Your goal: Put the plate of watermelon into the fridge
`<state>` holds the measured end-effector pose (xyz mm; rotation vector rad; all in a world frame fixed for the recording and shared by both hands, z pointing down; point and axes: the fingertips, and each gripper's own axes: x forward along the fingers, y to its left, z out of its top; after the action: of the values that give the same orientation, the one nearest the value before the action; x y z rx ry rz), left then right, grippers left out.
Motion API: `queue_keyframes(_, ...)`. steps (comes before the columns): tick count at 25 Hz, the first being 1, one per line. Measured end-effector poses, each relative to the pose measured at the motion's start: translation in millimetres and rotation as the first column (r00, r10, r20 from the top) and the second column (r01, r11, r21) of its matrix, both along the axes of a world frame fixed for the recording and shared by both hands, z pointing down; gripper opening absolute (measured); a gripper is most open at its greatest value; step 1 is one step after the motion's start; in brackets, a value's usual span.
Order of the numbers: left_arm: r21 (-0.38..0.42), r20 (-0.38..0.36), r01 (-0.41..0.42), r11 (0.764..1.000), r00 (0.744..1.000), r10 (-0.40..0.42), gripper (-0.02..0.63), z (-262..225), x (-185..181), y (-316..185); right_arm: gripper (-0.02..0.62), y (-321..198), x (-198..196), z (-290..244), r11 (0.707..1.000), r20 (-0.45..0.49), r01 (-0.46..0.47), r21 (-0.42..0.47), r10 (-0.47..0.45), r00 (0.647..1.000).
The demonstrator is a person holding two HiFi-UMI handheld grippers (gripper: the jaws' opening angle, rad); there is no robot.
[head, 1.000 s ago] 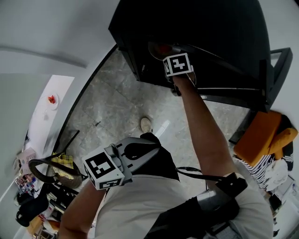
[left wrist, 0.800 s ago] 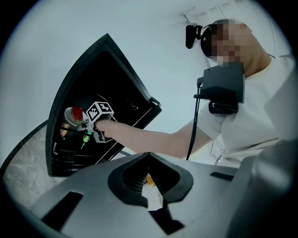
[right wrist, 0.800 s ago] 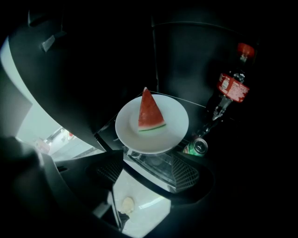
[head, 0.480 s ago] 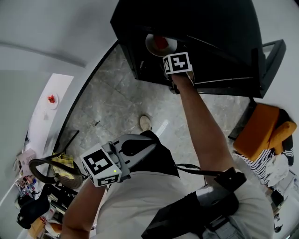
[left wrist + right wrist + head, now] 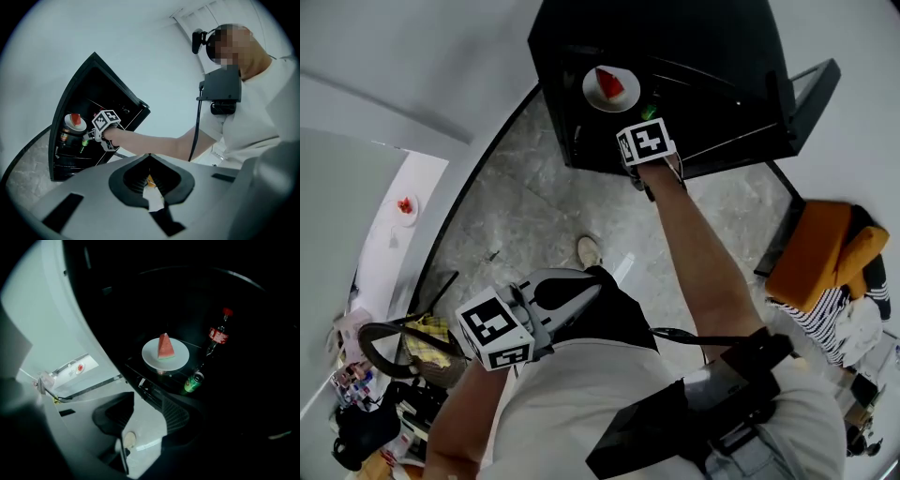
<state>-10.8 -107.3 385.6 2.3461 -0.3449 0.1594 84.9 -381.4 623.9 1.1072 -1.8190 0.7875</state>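
Observation:
A white plate [image 5: 611,88] with a red watermelon wedge [image 5: 609,82] rests on a glass shelf inside the dark open fridge [image 5: 712,56]. In the right gripper view the plate [image 5: 165,356] and wedge [image 5: 165,346] lie ahead of my right gripper [image 5: 145,416], apart from it. That gripper is open; its jaws have just been closing, with nothing between them. From the head view my right gripper [image 5: 643,141] hangs just in front of the shelf, below the plate. My left gripper [image 5: 150,180] is shut and empty, held close to the person's body [image 5: 598,283].
A cola bottle [image 5: 218,336] and a green can [image 5: 193,382] stand right of the plate on the shelf. The fridge door [image 5: 811,89] hangs open at the right. A second plate with watermelon [image 5: 404,202] sits on a white counter at the left. An orange cushion [image 5: 814,253] lies at right.
My right gripper has drawn back and up from the shelf, leaving the plate fully uncovered there, and its jaws have narrowed. The left gripper has shifted a little by the body.

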Motion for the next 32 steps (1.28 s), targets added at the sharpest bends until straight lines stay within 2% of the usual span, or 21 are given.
queue_keyframes(3, 0.024, 0.005, -0.003, 1.000, 1.000, 0.003, 0.011, -7.1, -8.3, 14.6, 0.093, 24.1, -9.5, -12.7, 0.999, 0.022, 0.023, 0.026, -0.024, 0.999)
queue_keyframes(7, 0.042, 0.000, -0.007, 0.999, 1.000, 0.007, 0.011, -18.1, -20.5, 41.0, 0.032, 63.6, -8.3, -28.2, 0.999, 0.000, 0.016, 0.048, -0.016, 1.000)
queue_keyframes(17, 0.085, 0.001, 0.010, 0.996, 1.000, -0.010, 0.011, -36.3, -55.7, 100.9, 0.015, 178.8, -29.9, -71.0, 0.994, 0.045, 0.060, 0.091, -0.064, 0.997)
queue_keyframes(23, 0.111, 0.013, -0.011, 0.994, 1.000, 0.010, 0.011, -48.6, -76.5, 144.7, 0.014, 270.4, -66.8, -96.3, 0.982, 0.092, 0.158, 0.100, -0.167, 0.982)
queue_keyframes(28, 0.114, 0.022, 0.005, 0.993, 1.000, -0.007, 0.011, -51.9, -95.0, 170.4, 0.014, 332.6, -85.1, -131.4, 0.982, 0.163, 0.150, 0.117, -0.168, 0.972)
queue_keyframes(32, 0.112, 0.036, 0.025, 0.993, 0.999, -0.029, 0.011, -51.0, -107.4, 183.7, 0.014, 375.4, -96.9, -161.9, 0.973, 0.182, 0.167, 0.160, -0.195, 0.964)
